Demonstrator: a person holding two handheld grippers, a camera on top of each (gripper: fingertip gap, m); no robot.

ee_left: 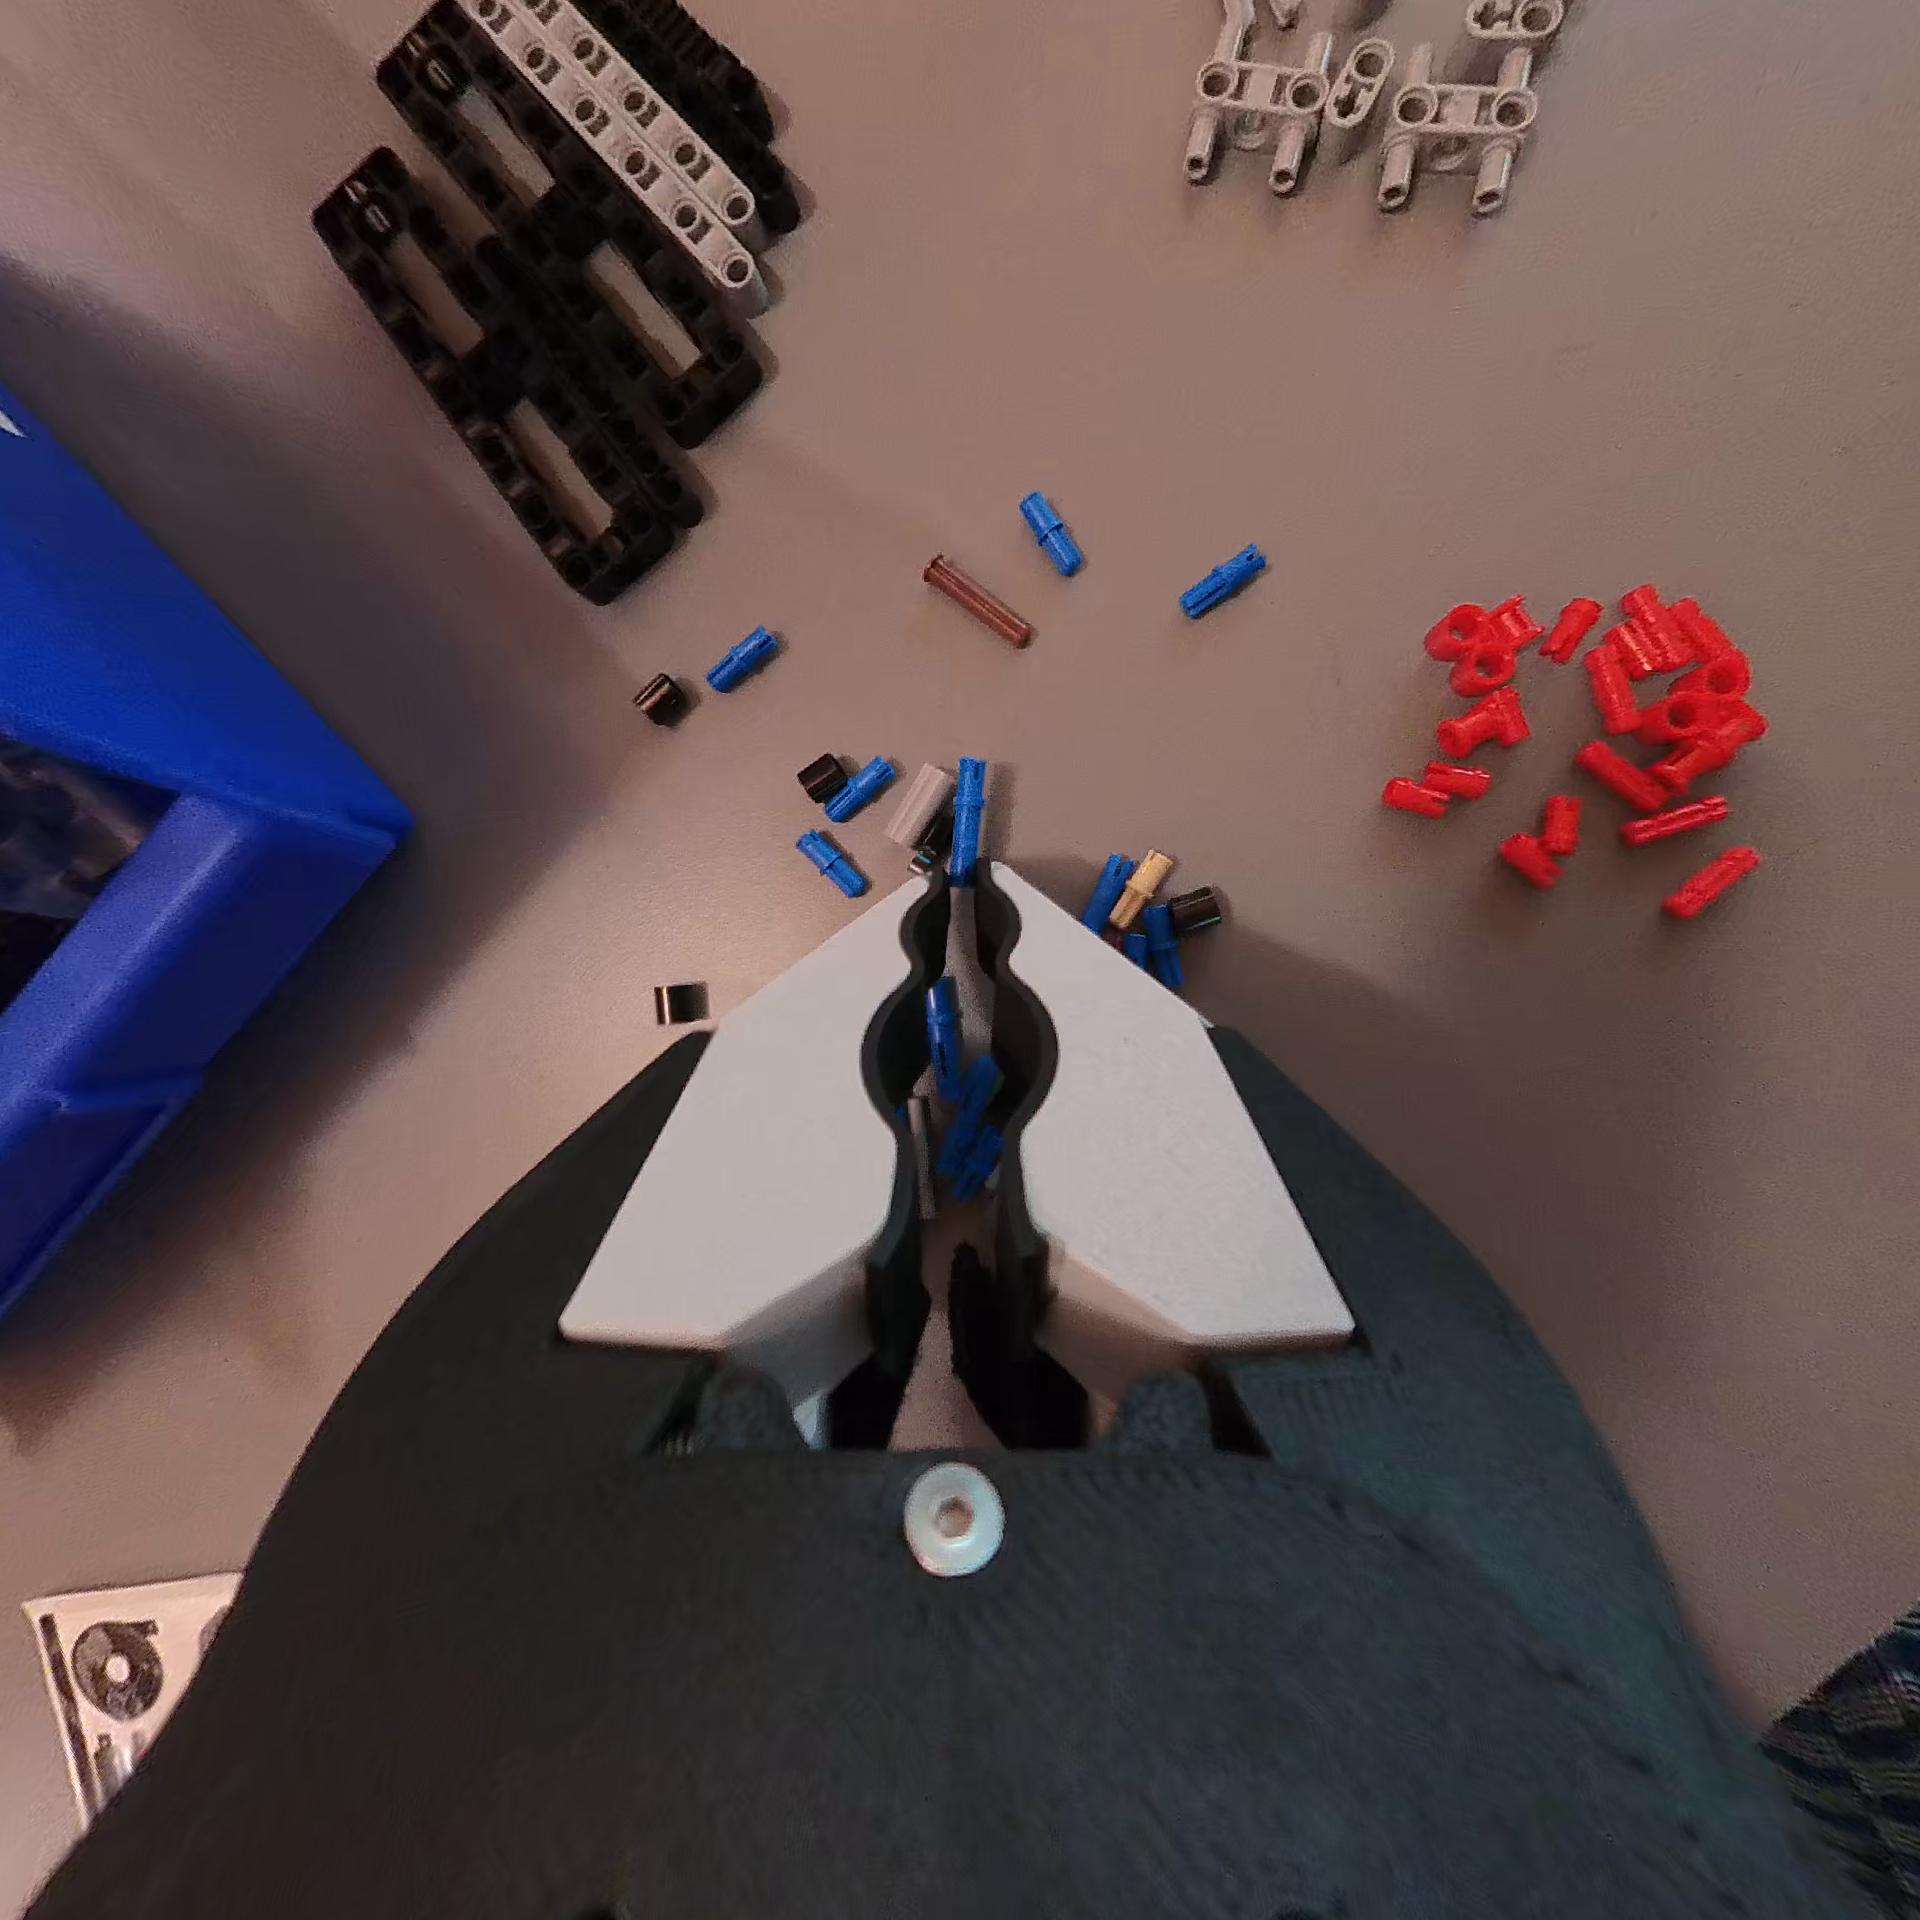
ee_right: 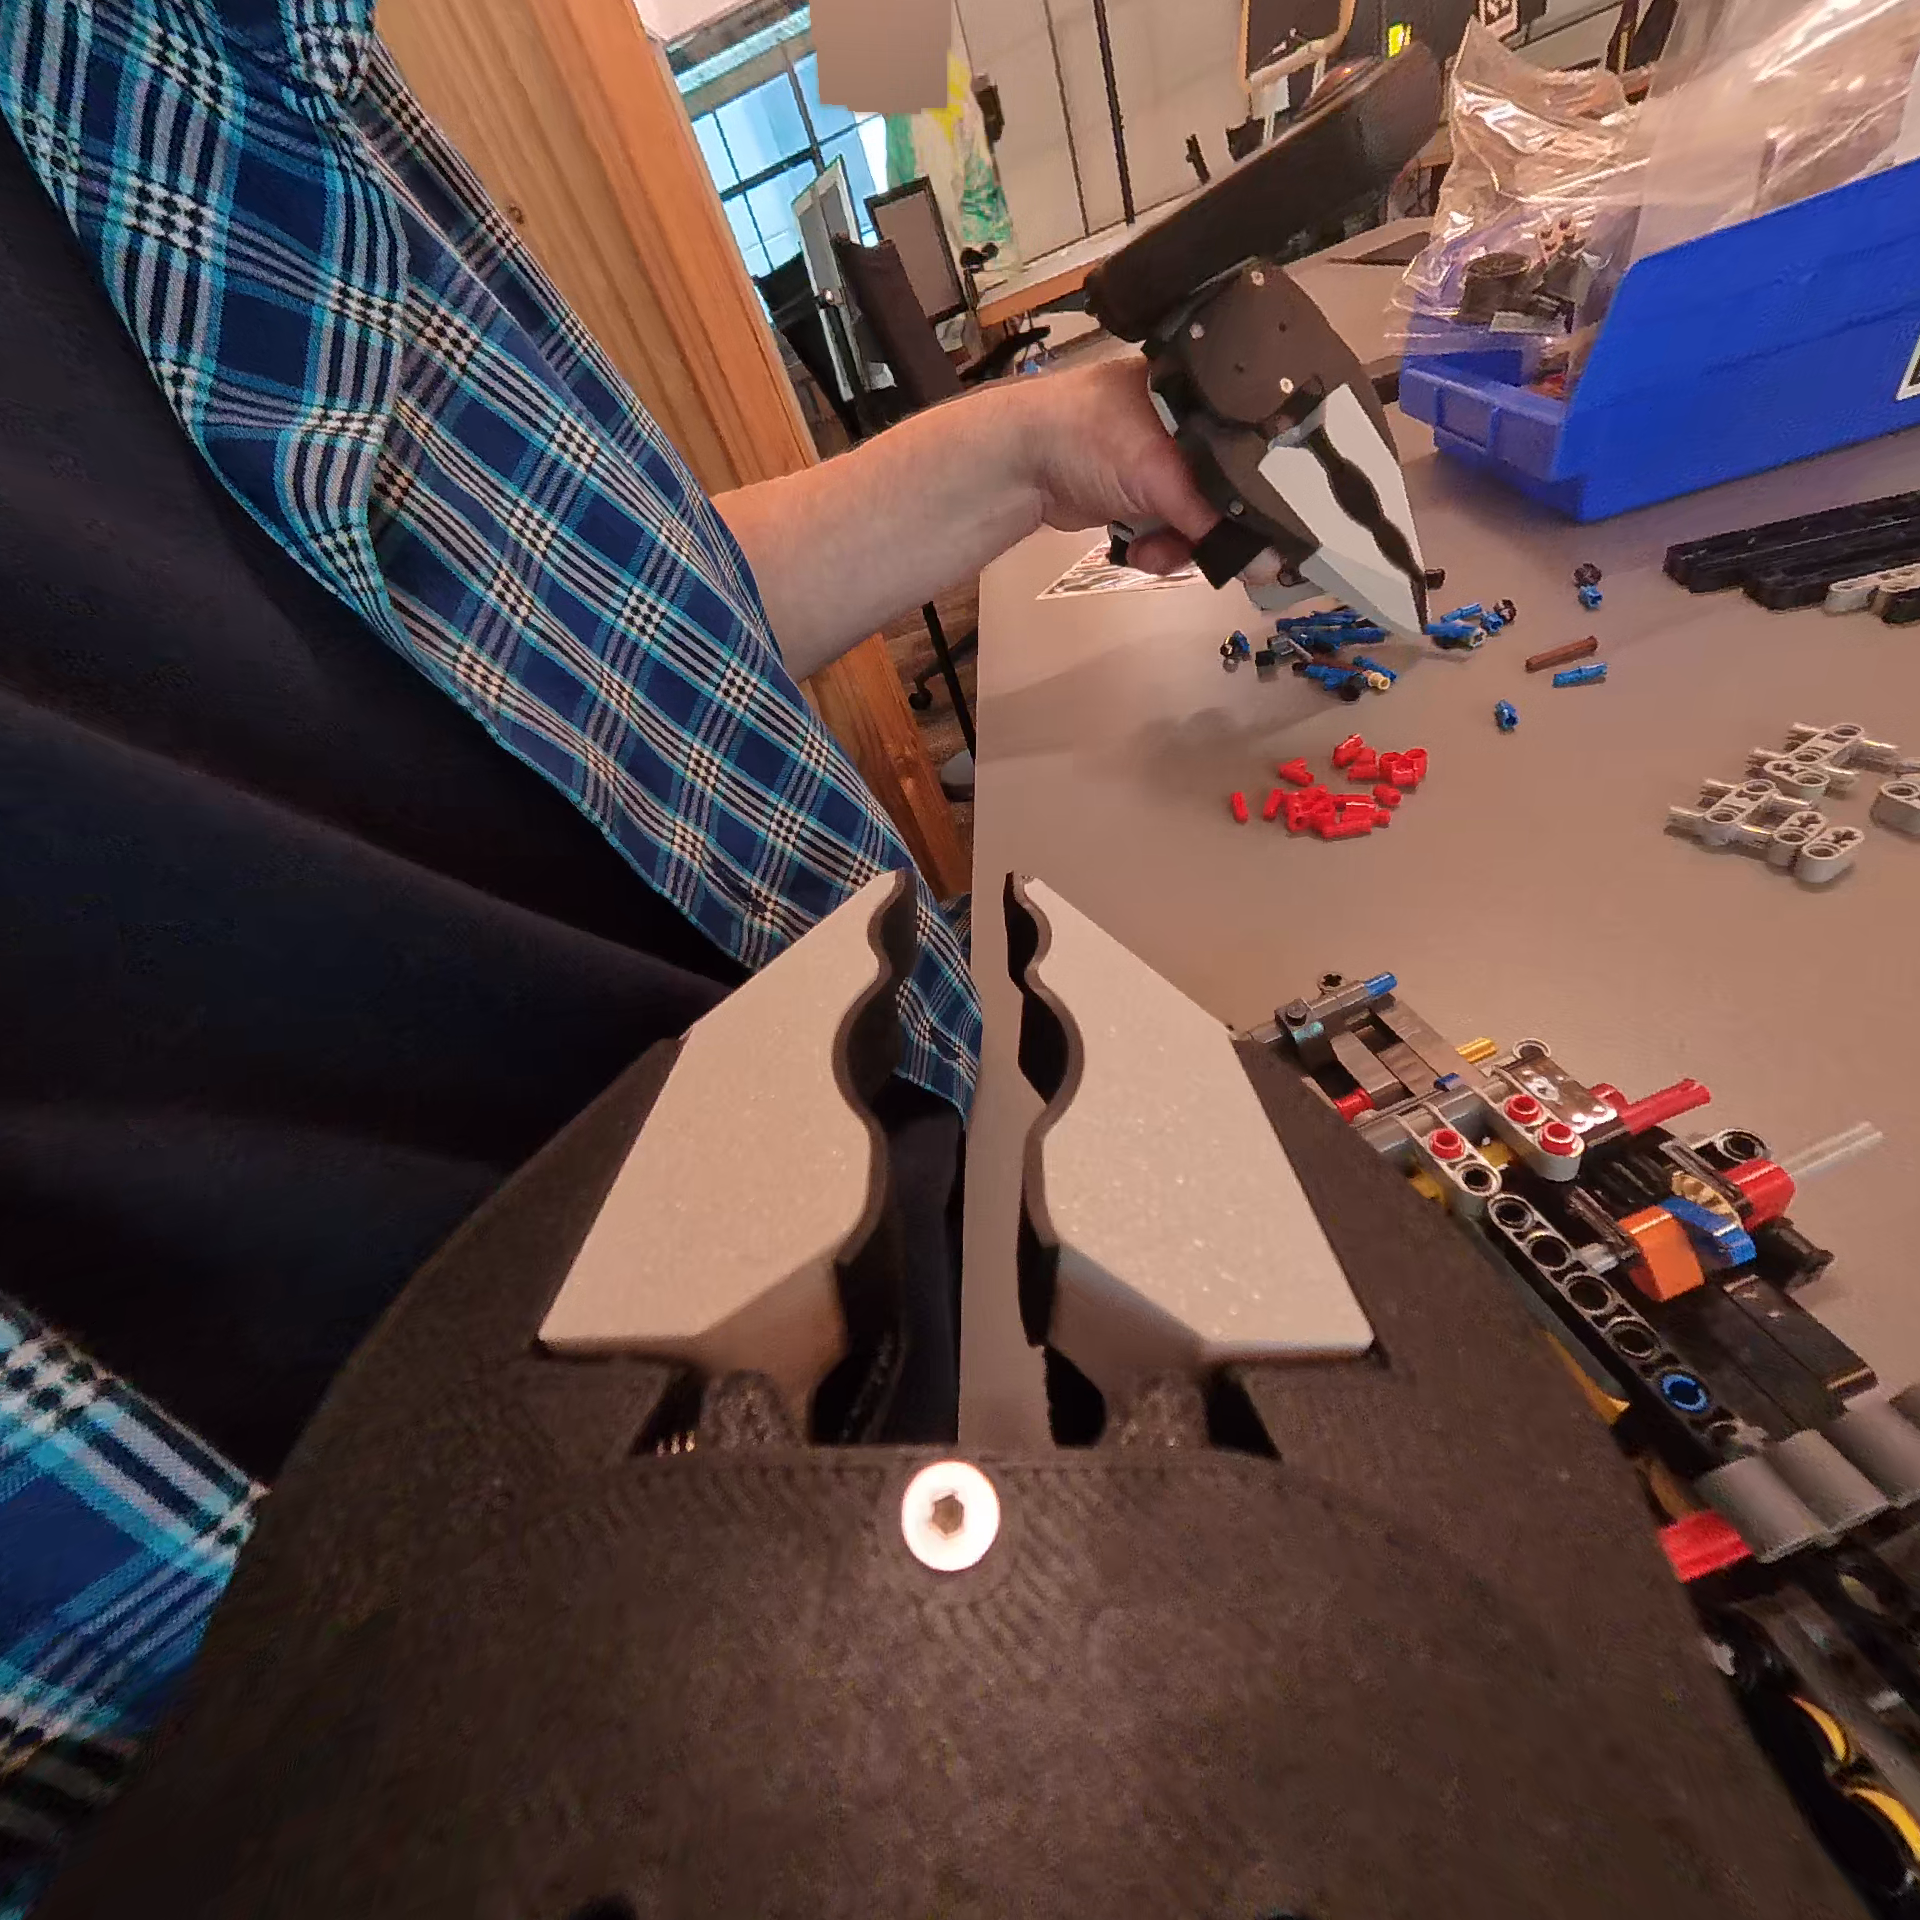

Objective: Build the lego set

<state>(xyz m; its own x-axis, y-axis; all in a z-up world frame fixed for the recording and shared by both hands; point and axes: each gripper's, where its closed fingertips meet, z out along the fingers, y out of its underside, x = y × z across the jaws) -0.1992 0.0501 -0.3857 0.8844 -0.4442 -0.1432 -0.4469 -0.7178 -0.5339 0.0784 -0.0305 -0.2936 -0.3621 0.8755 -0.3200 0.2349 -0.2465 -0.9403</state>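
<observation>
1. Two grippers are in play. The left gripper (ee_left: 967, 878) points down at a loose scatter of small pins on the grey table (ee_left: 1351, 416), its fingers closed narrowly on one blue pin (ee_left: 968, 816) that sticks out past the tips.
2. Other blue pins lie touching or just beside the tips, with a light grey bush (ee_left: 918, 802) right next to the held pin. A lift is best taken straight up, so the neighbours are not dragged.
3. The grip is only on the pin's near end, so it may pivot or slip; steady pressure seems wise.
4. The right gripper (ee_right: 961, 894) hovers at the table edge, fingers narrowly apart and empty.
5. The partly built model (ee_right: 1558, 1195) lies just right of it, well apart from the pin pile.
6. Red connectors (ee_left: 1590, 727) and black frames (ee_left: 551, 343) lie apart, untouched.
</observation>
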